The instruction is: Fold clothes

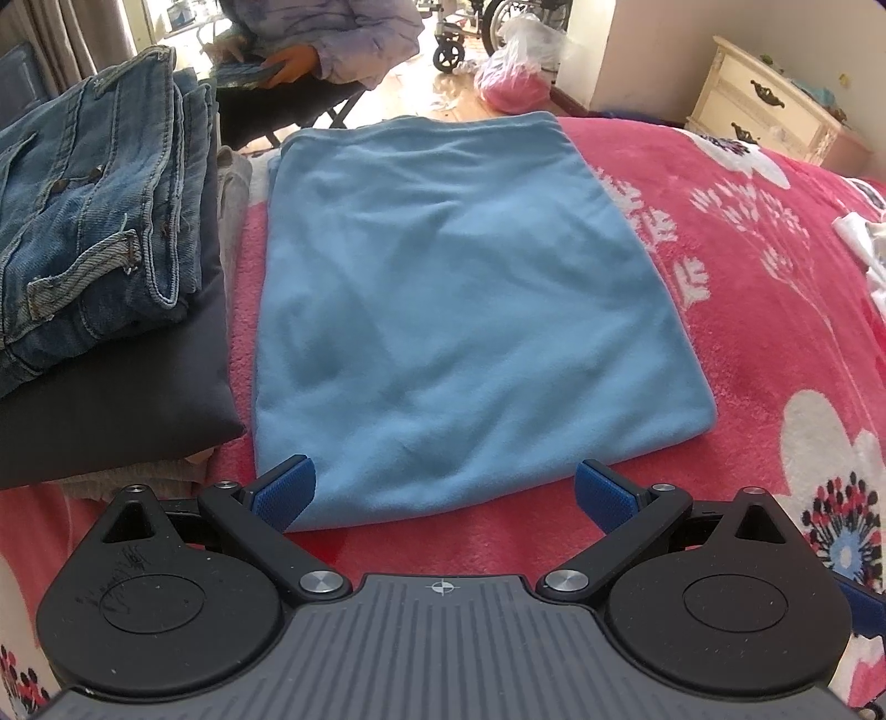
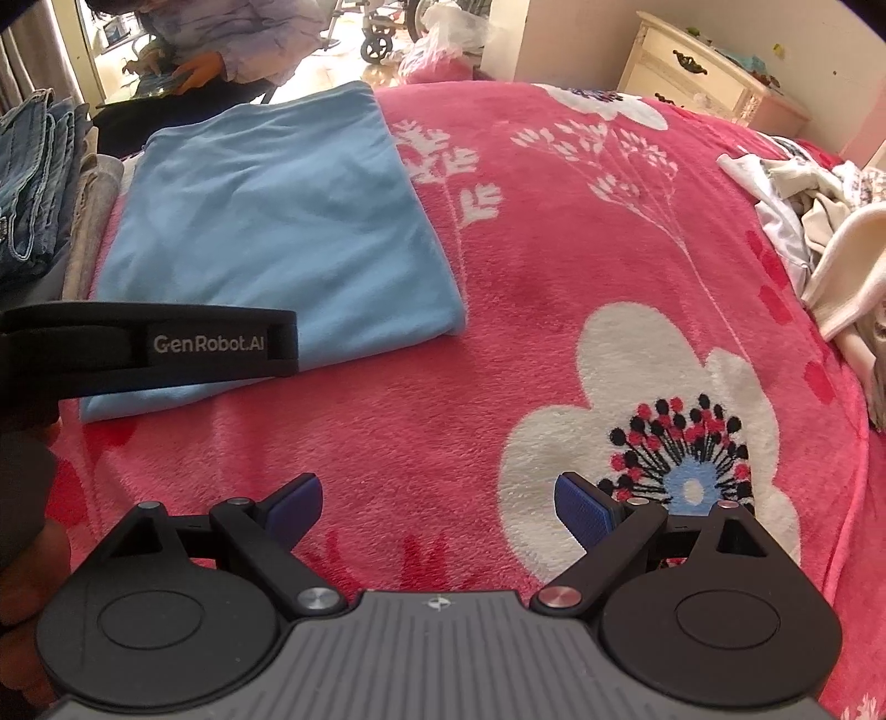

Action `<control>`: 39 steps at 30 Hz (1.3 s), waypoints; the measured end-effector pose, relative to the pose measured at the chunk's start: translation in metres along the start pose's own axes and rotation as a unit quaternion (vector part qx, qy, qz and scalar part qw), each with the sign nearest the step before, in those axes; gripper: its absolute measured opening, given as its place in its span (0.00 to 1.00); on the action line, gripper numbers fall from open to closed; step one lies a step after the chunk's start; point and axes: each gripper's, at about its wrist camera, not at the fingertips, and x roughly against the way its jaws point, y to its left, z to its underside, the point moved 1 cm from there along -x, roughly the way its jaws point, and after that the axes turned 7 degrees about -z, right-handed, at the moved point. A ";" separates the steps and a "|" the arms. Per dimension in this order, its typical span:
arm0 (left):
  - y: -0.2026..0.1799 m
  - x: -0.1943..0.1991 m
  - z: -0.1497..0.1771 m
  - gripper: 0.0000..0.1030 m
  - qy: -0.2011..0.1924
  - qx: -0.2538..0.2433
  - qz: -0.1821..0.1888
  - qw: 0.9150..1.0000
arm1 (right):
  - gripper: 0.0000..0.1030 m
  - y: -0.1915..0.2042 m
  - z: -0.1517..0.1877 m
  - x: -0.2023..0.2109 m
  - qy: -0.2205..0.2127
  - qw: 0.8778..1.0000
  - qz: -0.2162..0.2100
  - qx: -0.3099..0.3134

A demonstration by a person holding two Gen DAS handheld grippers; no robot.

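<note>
**Blue cloth lies folded flat on the bed, both tools spread wide**

Blue cloth (image 1: 454, 288) lies folded into a smooth rectangle on the pink flowered blanket (image 1: 747, 288) that covers the bed. Nearest the left wrist camera, the left tool (image 1: 446, 490) has its blue-padded fingers (image 1: 285, 493) wide apart and holds nothing; its tips sit at the cloth's near edge, the left pad over the near left corner. The right tool (image 2: 437, 507) is likewise spread and empty, over bare blanket near a large white flower, well apart from the cloth. A black strap (image 2: 166, 346) marked GenRobot.AI crosses the right view's left side. Beside the cloth, to its left, stands a stack of folded jeans (image 1: 94, 210) on a dark garment (image 1: 138, 399). At the far right lies a heap of pale clothes (image 2: 819, 232). Beyond the bed sits a person (image 1: 332, 39), and a cream nightstand (image 1: 769, 105) stands at the far right.
</note>
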 end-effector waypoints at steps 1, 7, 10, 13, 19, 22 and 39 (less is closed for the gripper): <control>0.000 0.000 0.000 0.98 0.000 0.000 0.000 1.000 | 0.91 0.000 0.000 0.000 0.000 1.000 0.000 -0.001; 0.001 -0.001 -0.001 0.98 0.004 0.000 0.001 1.000 | 0.91 0.000 -0.001 -0.001 0.000 1.000 0.000 -0.001; 0.002 -0.002 -0.001 0.98 0.003 0.001 0.000 1.000 | 0.91 0.000 -0.001 0.000 0.000 1.000 -0.001 -0.001; 0.002 -0.003 -0.002 0.98 0.004 0.002 -0.001 1.000 | 0.91 0.000 -0.001 0.000 0.000 1.000 -0.001 -0.001; 0.002 -0.003 -0.001 0.98 0.003 0.002 -0.001 1.000 | 0.91 0.000 -0.001 0.000 0.000 1.000 -0.001 0.000; 0.002 -0.003 -0.001 0.98 0.004 0.001 0.000 1.000 | 0.91 0.000 -0.002 0.000 -0.001 1.000 -0.002 -0.001; 0.004 -0.002 -0.003 0.98 0.002 0.005 -0.001 1.000 | 0.91 0.003 -0.003 0.002 -0.002 1.000 -0.001 0.002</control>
